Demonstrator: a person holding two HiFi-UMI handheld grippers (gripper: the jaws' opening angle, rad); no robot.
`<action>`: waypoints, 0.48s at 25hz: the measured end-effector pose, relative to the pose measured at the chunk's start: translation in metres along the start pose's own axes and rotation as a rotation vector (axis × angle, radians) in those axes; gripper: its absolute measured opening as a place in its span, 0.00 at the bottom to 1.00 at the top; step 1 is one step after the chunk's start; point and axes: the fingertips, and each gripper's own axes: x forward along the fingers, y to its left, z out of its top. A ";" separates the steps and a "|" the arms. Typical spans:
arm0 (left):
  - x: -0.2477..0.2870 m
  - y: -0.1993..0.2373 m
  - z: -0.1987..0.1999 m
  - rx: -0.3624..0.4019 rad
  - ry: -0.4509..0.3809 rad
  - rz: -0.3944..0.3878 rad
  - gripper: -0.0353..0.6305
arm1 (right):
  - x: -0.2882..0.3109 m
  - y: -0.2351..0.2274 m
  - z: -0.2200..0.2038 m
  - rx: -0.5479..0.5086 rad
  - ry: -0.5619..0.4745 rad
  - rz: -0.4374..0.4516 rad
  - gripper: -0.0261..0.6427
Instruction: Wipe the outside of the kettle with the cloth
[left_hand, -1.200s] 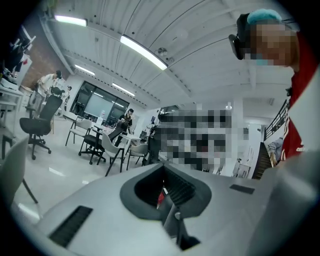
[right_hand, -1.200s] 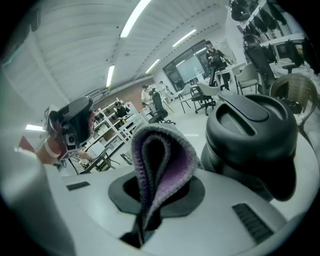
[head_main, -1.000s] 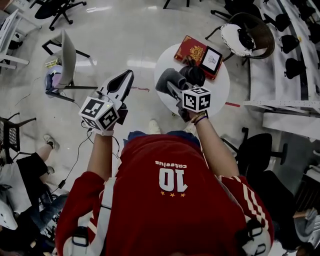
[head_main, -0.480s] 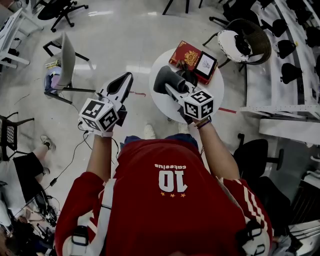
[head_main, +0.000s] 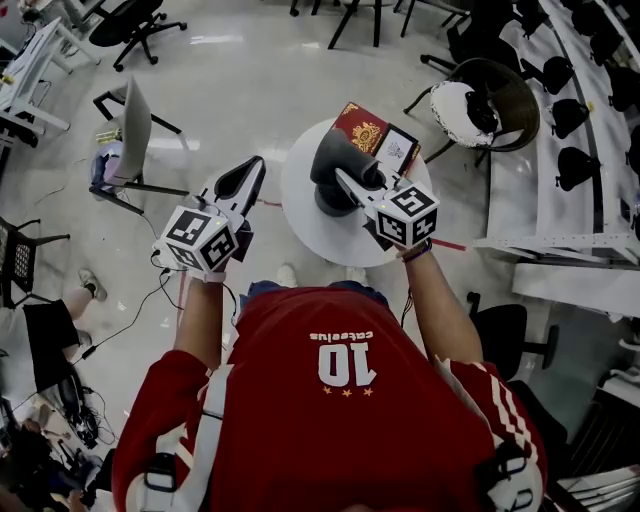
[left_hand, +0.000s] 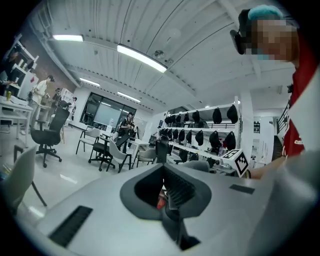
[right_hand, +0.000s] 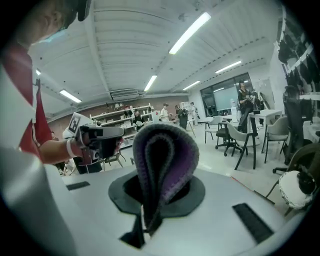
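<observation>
Standing person (head_main: 340, 400): wears a red shirt and holds one gripper in each hand, facing the table.
Table (head_main: 300, 225): round, white, directly ahead of the person; it carries the kettle, a book and a tablet.
Right gripper (head_main: 345, 180): extends over the table centre. Its jaws are clamped tight on the cloth, with only the thickness of the pinched fabric between them (right_hand: 150, 217).
Left gripper (head_main: 252, 168): hangs over the floor, to the left of the table and clear of its rim. Its jaws are closed together with nothing between them (left_hand: 167, 187).
Cloth (right_hand: 162, 160): knitted, grey outside and purple along the inner fold. It stands up out of the right jaws as a folded loop, and in the head view it is a dark grey bundle (head_main: 335, 155) above the kettle.
Kettle (head_main: 328, 206): on the table near its middle, showing only as a dark rounded shape below the cloth. Whether cloth and kettle touch cannot be told.
Book (head_main: 358, 128): red with a gold emblem, at the far edge of the table.
Tablet (head_main: 397, 150): dark-framed, just beside the book.
</observation>
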 end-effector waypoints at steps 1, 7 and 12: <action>0.003 -0.005 0.000 -0.002 -0.003 0.010 0.06 | -0.006 -0.007 0.003 -0.001 -0.007 0.004 0.11; 0.024 -0.026 -0.006 0.021 0.010 0.068 0.06 | -0.033 -0.055 0.006 -0.030 -0.014 -0.019 0.11; 0.035 -0.039 -0.008 0.041 0.020 0.105 0.06 | -0.047 -0.085 0.007 -0.039 -0.030 -0.028 0.11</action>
